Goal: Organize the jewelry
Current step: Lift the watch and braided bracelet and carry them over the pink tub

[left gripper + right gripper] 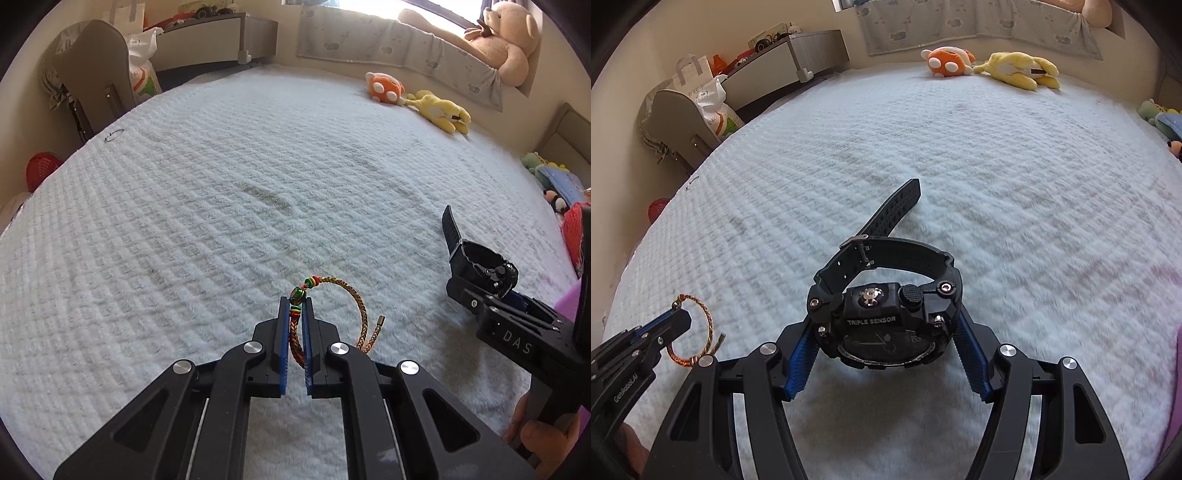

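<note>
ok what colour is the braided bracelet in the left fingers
The braided bracelet is gold and orange-red with red, yellow and green beads; the left wrist view shows it best.

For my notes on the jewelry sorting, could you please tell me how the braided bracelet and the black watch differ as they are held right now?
The braided bracelet is a thin, multicoloured open cord with beads; the black watch is bulky, with a buckled strap. The left gripper is pinched nearly shut on the bracelet, while the right gripper stands wide around the watch case. The bracelet's free end dangles; the watch's strap tail sticks upward. Both are held above the white bed cover.
</note>
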The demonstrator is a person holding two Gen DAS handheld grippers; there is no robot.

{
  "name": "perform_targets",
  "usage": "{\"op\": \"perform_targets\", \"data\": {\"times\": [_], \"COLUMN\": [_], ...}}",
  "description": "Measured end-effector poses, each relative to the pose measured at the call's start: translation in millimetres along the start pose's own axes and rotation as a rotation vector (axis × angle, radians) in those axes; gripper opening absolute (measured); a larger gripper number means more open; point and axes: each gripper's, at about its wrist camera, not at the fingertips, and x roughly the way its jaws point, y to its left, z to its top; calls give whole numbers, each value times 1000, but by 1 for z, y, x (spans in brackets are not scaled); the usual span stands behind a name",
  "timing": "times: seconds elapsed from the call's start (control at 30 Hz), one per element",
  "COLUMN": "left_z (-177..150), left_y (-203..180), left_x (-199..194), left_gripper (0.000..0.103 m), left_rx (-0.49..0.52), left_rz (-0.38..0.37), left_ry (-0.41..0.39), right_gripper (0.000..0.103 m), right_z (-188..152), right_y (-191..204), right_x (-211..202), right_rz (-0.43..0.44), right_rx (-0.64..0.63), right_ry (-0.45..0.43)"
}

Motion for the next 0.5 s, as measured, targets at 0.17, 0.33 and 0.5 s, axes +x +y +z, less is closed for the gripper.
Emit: {"op": "perform_targets", "data": {"times": [0.17,0.33,0.5], "left_z": [-15,-30,-40], "left_y": [-3,-9,-18], "left_x": [-32,-64,-101], "left_gripper": [7,7,7], "left_rx": [16,40,56], "left_rz": [-9,-12,-28], "left_ry": [-11,-21,-48], "right_gripper": [65,65,65], "right_z": [-32,-56,-72], "right_y": [4,12,15], "right_x": [-40,-88,-139], "right_rz": [-2,3,25], "right_rx": [23,23,44], "right_ry": [-5,-34,-73]}}
